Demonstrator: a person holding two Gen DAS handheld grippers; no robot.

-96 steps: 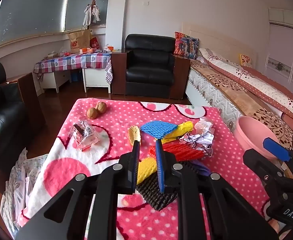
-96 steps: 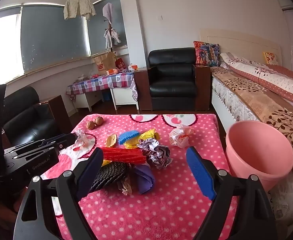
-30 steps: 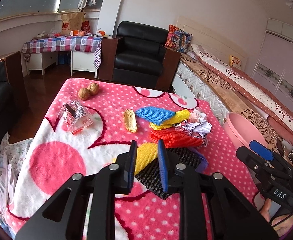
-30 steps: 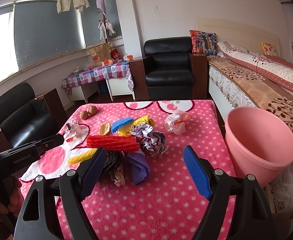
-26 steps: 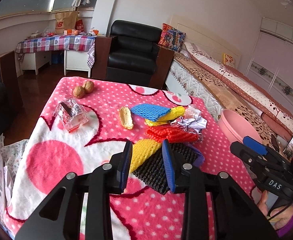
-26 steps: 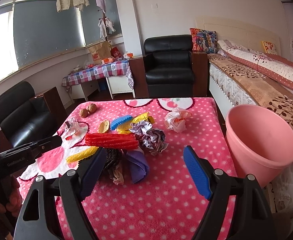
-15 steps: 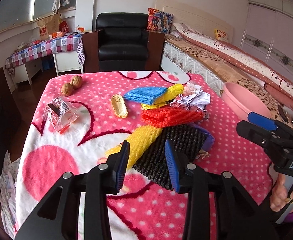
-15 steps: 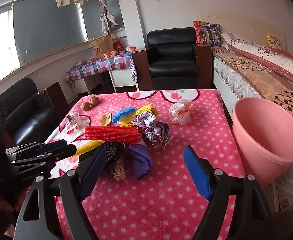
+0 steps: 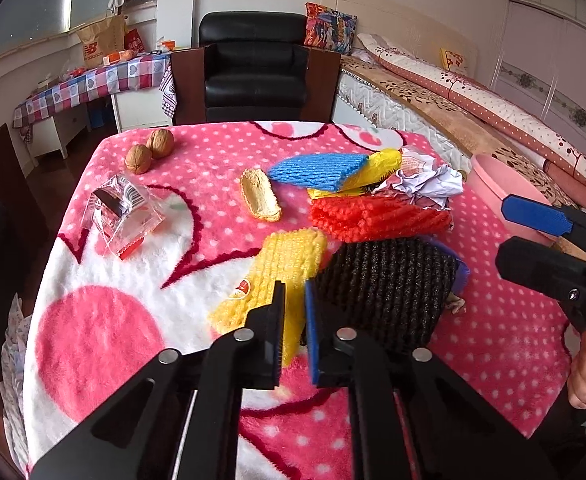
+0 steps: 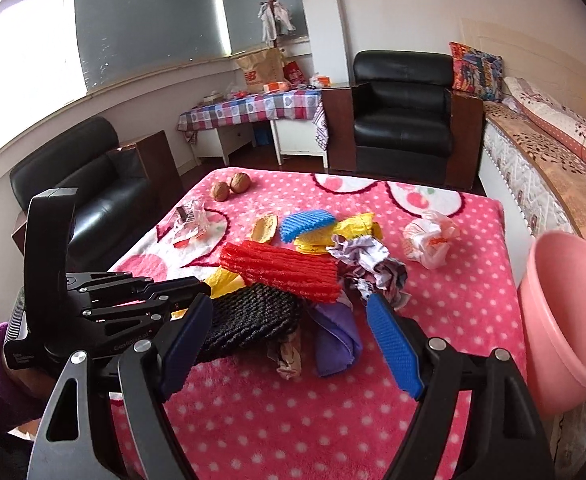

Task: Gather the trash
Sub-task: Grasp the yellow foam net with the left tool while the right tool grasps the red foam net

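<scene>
Left gripper (image 9: 293, 312) jaws closing on yellow foam net (image 9: 277, 276) — net's near end between pads, half a second ago they stood wider. First pick likely under way. Right gripper (image 10: 289, 344) open, empty, above black foam net (image 10: 253, 320); pink bin (image 10: 565, 312) right of jaws.

I see a table under a pink polka-dot fleece blanket (image 9: 493, 344). On it lie two walnuts (image 9: 149, 150), a clear plastic wrapper (image 9: 123, 216), a tan husk-like piece (image 9: 259, 196), blue (image 9: 313, 170), red (image 9: 377, 218), yellow (image 9: 281, 268) and black foam nets (image 9: 389, 288), a purple cloth (image 10: 335, 338) and crumpled paper (image 10: 429, 238)
</scene>
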